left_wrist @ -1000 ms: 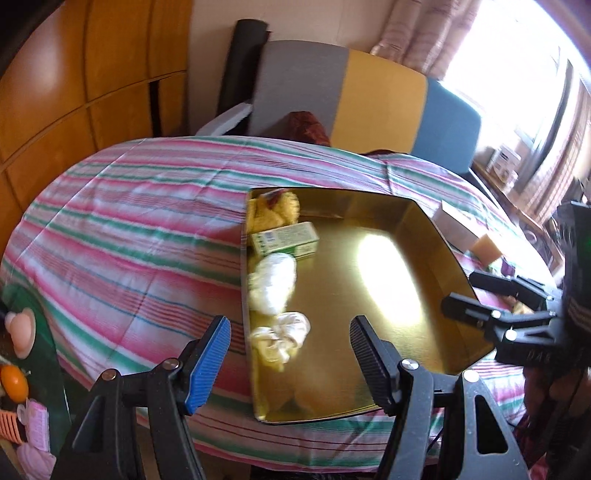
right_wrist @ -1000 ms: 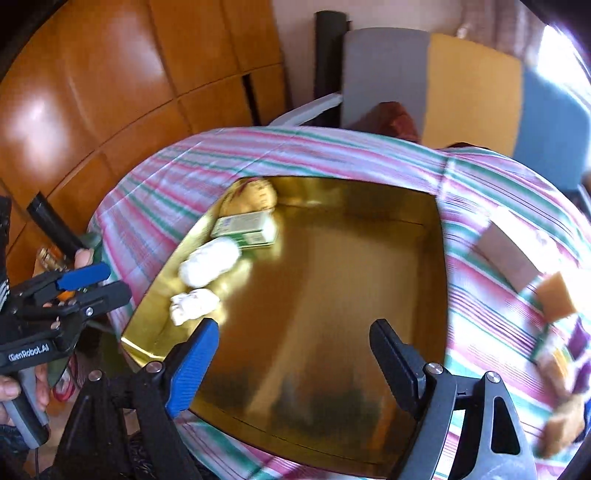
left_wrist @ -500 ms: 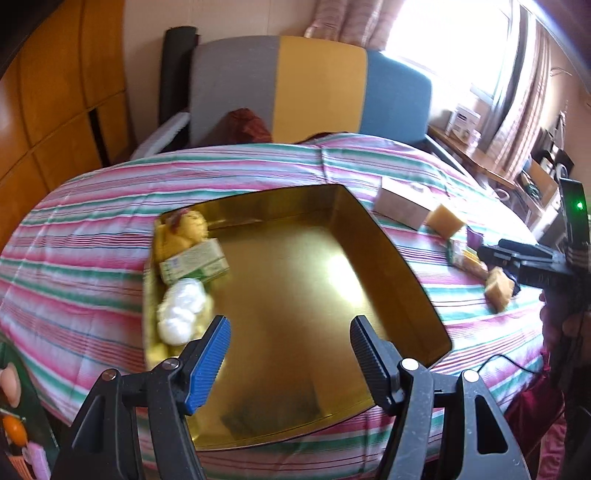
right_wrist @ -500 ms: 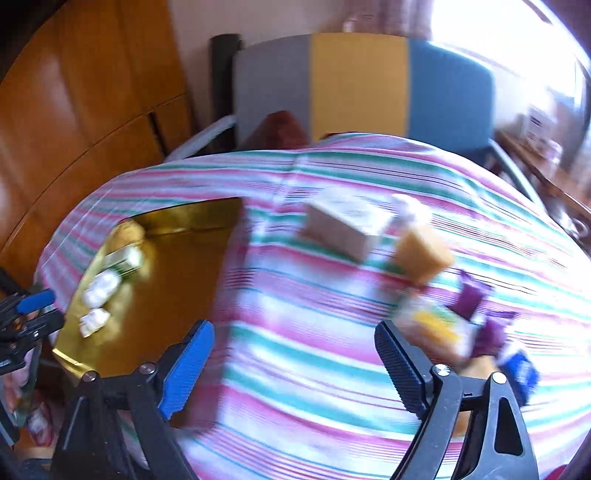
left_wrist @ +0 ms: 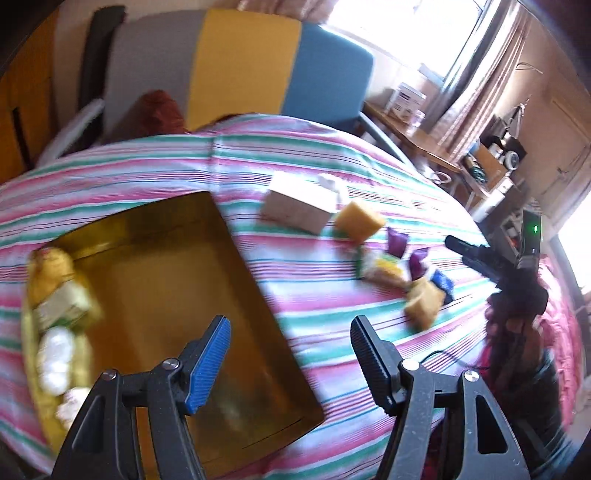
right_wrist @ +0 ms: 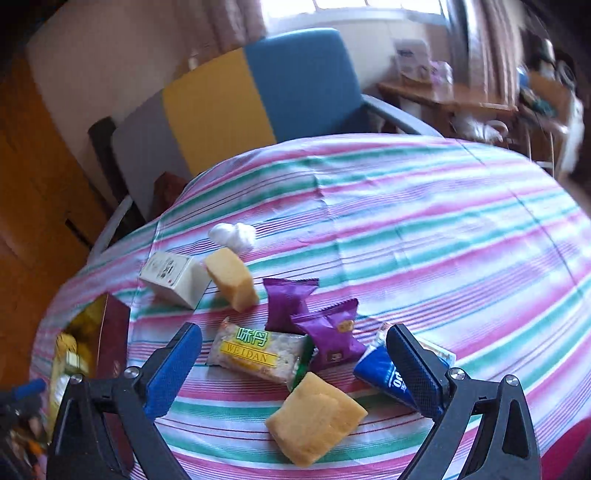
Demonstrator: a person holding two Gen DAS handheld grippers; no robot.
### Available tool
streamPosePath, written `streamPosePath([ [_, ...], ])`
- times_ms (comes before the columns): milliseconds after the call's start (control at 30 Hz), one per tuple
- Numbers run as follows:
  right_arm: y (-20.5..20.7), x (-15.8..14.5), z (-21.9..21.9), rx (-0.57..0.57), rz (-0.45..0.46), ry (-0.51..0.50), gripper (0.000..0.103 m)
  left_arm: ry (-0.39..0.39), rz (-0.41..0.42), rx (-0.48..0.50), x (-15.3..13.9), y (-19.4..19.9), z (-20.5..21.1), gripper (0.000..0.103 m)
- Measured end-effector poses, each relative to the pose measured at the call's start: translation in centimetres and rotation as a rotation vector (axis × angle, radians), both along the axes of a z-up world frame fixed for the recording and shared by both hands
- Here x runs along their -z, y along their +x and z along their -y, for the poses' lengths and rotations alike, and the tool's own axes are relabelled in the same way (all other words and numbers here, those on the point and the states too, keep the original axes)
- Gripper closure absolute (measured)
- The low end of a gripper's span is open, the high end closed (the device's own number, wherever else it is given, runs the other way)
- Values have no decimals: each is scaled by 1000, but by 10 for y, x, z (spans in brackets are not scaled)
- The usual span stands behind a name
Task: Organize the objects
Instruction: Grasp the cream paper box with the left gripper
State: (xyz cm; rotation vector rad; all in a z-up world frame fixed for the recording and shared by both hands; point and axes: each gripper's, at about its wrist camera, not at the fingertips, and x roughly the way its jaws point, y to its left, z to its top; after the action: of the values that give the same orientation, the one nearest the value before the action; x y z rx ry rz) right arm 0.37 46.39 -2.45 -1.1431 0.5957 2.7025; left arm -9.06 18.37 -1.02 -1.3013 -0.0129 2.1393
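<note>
Striped tablecloth (right_wrist: 406,229), right tool (right_wrist: 295,373) tilted down, opening over snacks (right_wrist: 258,349)

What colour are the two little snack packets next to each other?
Purple: one packet and the other, best seen in the right wrist view.

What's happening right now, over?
Right hand-held gripper opening over snacks, nothing between fingers. Left hand-held gripper open, empty, at tray edge. Nothing in the way.

At my twelve o'clock a grey, yellow and blue chair (right_wrist: 236,99) is standing behind the striped tablecloth (right_wrist: 424,221); daylight is pouring through the window (right_wrist: 354,11); wooden panelling (right_wrist: 33,192) is running past nine o'clock.
</note>
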Motion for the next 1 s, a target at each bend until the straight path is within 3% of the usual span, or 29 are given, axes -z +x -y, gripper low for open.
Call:
streamPosePath([
  [233, 0, -2, 18, -61, -13, 62, 2, 52, 156, -9, 24, -57, -72, 26],
  [367, 0, -2, 19, -71, -17, 58, 1, 75, 299, -122, 54, -104, -93, 21],
  [433, 0, -1, 17, -70, -20, 43, 1, 84, 329, -164, 62, -123, -102, 20],
  [700, -2, 1, 13, -76, -13, -1, 0, 44, 384, -274, 84, -181, -136, 17],
  [1000, -4, 3, 17, -99, -5, -9, 0, -176, 311, -200, 103, -205, -174, 16],
])
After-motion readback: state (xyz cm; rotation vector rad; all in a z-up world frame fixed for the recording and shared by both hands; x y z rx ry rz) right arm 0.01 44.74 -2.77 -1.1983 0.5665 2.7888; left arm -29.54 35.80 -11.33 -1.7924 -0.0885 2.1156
